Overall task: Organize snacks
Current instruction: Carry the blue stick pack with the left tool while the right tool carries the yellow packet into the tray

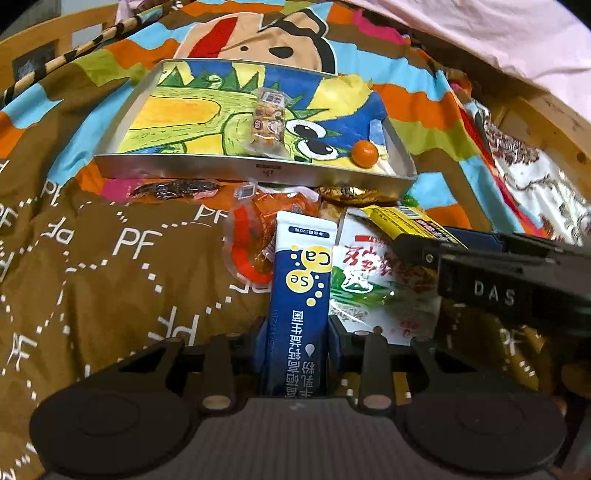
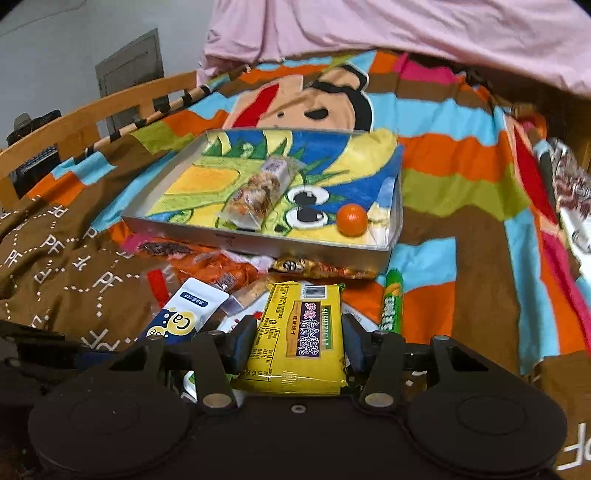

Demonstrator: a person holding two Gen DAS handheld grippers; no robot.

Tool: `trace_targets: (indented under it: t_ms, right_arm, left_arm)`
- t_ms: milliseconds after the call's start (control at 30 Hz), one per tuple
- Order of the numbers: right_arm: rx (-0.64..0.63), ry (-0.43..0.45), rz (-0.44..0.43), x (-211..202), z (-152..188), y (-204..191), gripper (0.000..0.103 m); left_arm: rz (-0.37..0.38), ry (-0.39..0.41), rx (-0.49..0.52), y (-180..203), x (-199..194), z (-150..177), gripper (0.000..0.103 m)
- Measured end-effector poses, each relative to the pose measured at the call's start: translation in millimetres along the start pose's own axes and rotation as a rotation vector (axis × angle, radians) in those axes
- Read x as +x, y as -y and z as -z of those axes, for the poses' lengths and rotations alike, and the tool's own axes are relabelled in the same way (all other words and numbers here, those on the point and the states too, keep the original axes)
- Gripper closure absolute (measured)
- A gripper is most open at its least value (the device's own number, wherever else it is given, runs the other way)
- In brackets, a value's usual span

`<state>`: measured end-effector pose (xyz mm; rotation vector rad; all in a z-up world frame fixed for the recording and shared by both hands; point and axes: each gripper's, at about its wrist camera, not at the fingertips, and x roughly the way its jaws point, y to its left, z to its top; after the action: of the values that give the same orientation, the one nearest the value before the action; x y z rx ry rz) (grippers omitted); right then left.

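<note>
While both grippers sit low over the snack pile, each one's got a packet pinched; the left gripper (image 1: 297,328) has its blue pads pressed on both sides of a tall blue-and-white sachet (image 1: 301,295), bottom centre of the left wrist view, with "Ca" and "Se" in yellow bubbles plus upside-down Chinese text I can't read; the right gripper (image 2: 297,334) is closed on a yellow packet (image 2: 299,332), bottom centre of its own view, with a barcode on top, a dark label of Chinese characters and "SUSHIZICAI" down the side.

The right gripper's body pokes into the left view at the right edge, stamped "DAS"; under it lies a white-and-green bag (image 1: 373,284) with red Chinese writing, partly covered by both held packets.

Rest of the pile sits mid-frame, right against the front wall of the silver tray (image 2: 258,245): an orange-red wrapper (image 1: 255,243), a dark strip snack (image 1: 173,190), a gold wrapper (image 2: 321,267) and a green tube (image 2: 392,302) just right of the yellow packet.

Inside the tray, on a dinosaur cartoon cloth (image 1: 184,122), there's a clear bag of mixed snacks (image 1: 267,123) and a small orange ball (image 1: 364,153) in the near right corner.

Everything's on a bedspread (image 1: 122,258) printed "PF" all over; pink sheet (image 2: 369,29) up top; wooden bed rail (image 2: 92,110) at upper left.
</note>
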<state>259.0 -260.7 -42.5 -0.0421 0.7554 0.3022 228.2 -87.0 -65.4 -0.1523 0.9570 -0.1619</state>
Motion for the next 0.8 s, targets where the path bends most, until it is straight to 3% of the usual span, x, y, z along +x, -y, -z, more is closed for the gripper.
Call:
trace_targets:
  t_ms: [200,467,800]
  right_arm:
    - [-0.032,0.107,0.027,-25.7,-5.8,-3.1,0.051]
    - [-0.071,0.279,0.058,-49.1,-17.1,-9.4,0.051]
    - [-0.132,0.513,0.122,-32.4,-37.5,-12.5,0.051]
  left_arm:
    - [0.007,0.058,0.026,6.1,-27.1,-7.6,0.067]
    - [0.037,0.257,0.019,10.8,-64.2,-42.2,0.067]
    - [0.027,0.446,-0.049,-0.8,-58.5,-98.6,0.067]
